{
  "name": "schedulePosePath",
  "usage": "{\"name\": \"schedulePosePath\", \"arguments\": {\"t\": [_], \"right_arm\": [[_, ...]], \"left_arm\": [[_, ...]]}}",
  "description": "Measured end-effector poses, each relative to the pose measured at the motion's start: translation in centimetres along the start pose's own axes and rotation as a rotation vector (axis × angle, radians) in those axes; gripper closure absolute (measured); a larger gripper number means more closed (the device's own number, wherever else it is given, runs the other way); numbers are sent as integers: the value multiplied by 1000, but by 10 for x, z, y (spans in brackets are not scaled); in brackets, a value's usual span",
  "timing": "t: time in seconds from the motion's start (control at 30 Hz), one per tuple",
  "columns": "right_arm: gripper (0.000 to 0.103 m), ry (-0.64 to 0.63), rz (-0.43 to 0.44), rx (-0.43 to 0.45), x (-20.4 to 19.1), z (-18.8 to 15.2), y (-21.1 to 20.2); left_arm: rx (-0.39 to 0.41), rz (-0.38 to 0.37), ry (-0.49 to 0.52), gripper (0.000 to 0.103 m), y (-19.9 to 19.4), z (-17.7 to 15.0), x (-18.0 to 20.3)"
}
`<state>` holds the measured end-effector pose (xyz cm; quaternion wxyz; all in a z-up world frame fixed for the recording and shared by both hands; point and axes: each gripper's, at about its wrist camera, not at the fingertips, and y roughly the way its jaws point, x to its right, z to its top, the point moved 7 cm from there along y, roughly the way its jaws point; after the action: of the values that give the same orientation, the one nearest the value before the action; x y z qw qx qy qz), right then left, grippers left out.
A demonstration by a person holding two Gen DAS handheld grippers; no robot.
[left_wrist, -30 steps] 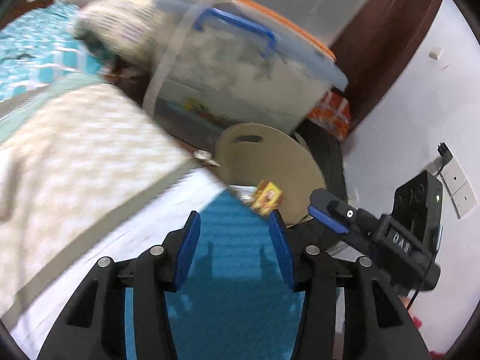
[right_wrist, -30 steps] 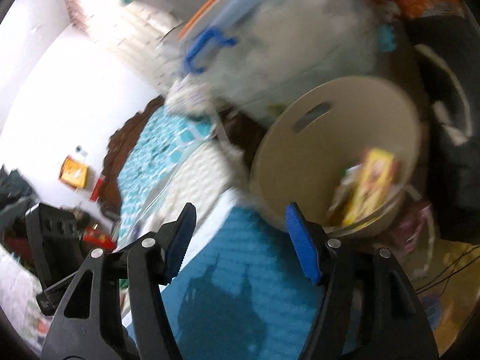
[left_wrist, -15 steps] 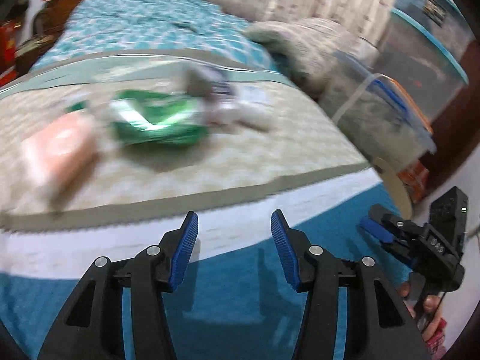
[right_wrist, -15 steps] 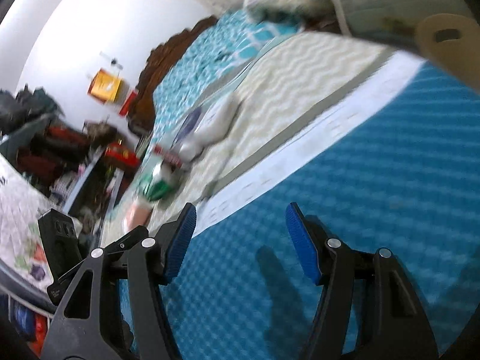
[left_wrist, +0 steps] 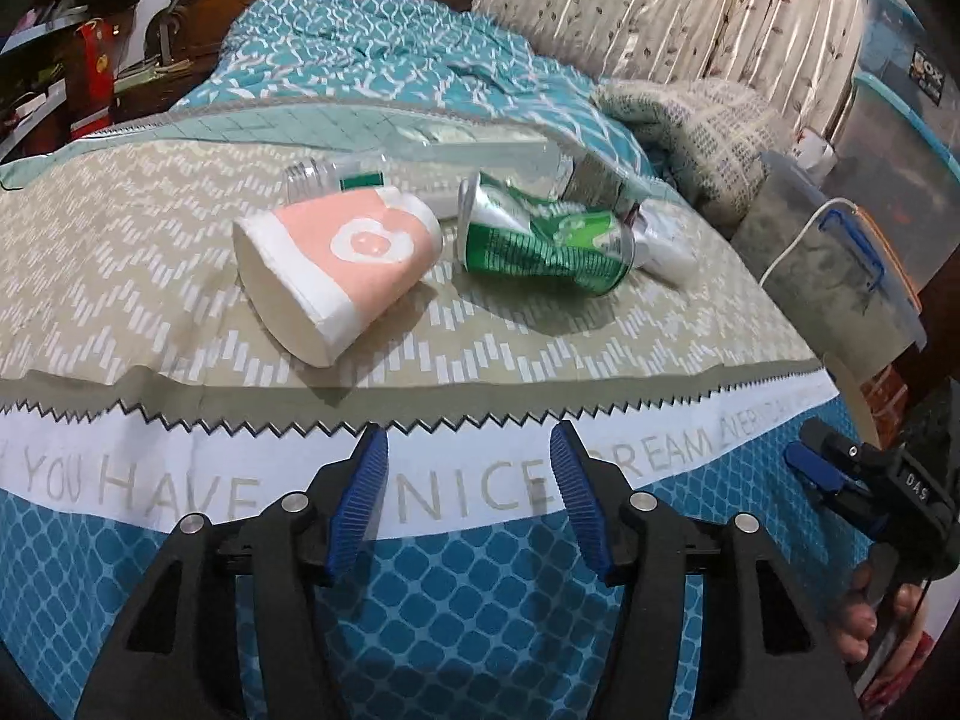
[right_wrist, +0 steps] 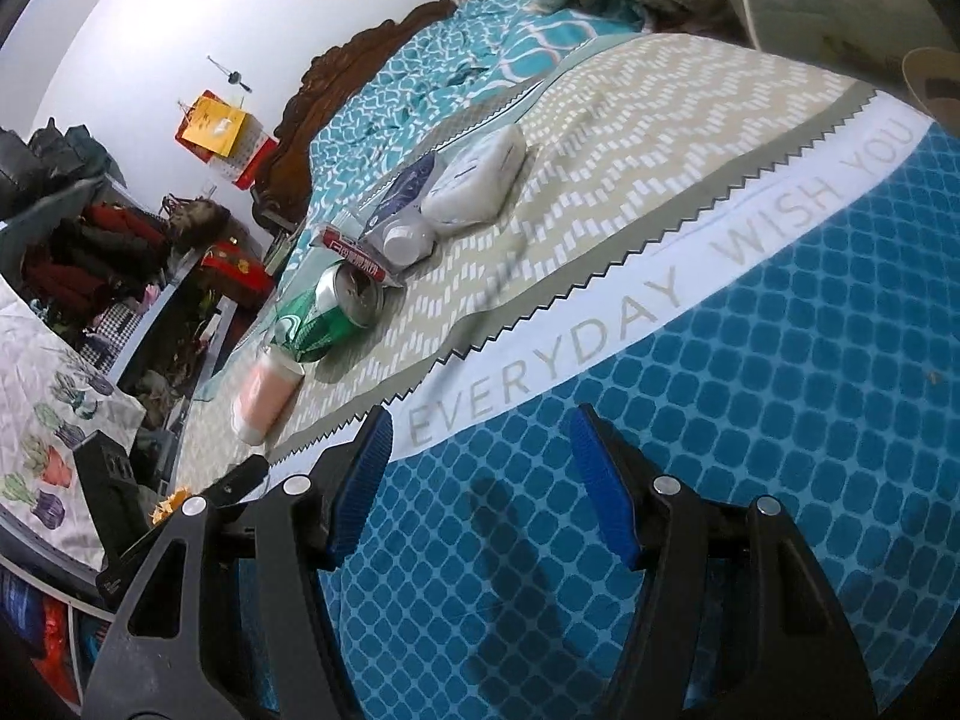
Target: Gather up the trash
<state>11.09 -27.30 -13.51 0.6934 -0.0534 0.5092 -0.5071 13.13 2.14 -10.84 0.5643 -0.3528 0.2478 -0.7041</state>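
Trash lies in a heap on the beige patterned bed cover. A pink paper cup (left_wrist: 336, 264) (right_wrist: 264, 396) lies on its side. Beside it are a crushed green can (left_wrist: 540, 240) (right_wrist: 324, 312), a clear plastic bottle (left_wrist: 420, 171), a red pack (right_wrist: 360, 255) and a white pouch (right_wrist: 474, 180). My left gripper (left_wrist: 468, 498) hovers over the blue blanket short of the cup, its jaws opening with nothing between them. Farther right along the bed, my right gripper (right_wrist: 480, 480) is open and empty; it also shows in the left wrist view (left_wrist: 840, 480).
A beige bin's rim (left_wrist: 858, 408) (right_wrist: 936, 78) stands off the bed's right corner, next to lidded plastic storage boxes (left_wrist: 840, 276). A folded blanket (left_wrist: 690, 120) lies at the far right of the bed. Cluttered shelves (right_wrist: 90, 276) stand to the left.
Both views have swung away from the beige bin and storage boxes onto the bed with the trash. The left jaws stand slightly wider. Both grippers stay empty.
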Motion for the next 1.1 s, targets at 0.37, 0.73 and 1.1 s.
{"name": "schedulePosePath", "arguments": {"t": [0.37,0.73,1.1], "right_arm": [[39,-22,-19,0,-1,1,1],[38,-25,-21,0,-1,0,0],[37,-34,-28,0,-1,0,2]], "left_arm": [[3,-27,-30,49,1,1,-2],[13,-32,-37,48,-1,3,-2],[25,-32,-39,48,-3,3,-1]]}}
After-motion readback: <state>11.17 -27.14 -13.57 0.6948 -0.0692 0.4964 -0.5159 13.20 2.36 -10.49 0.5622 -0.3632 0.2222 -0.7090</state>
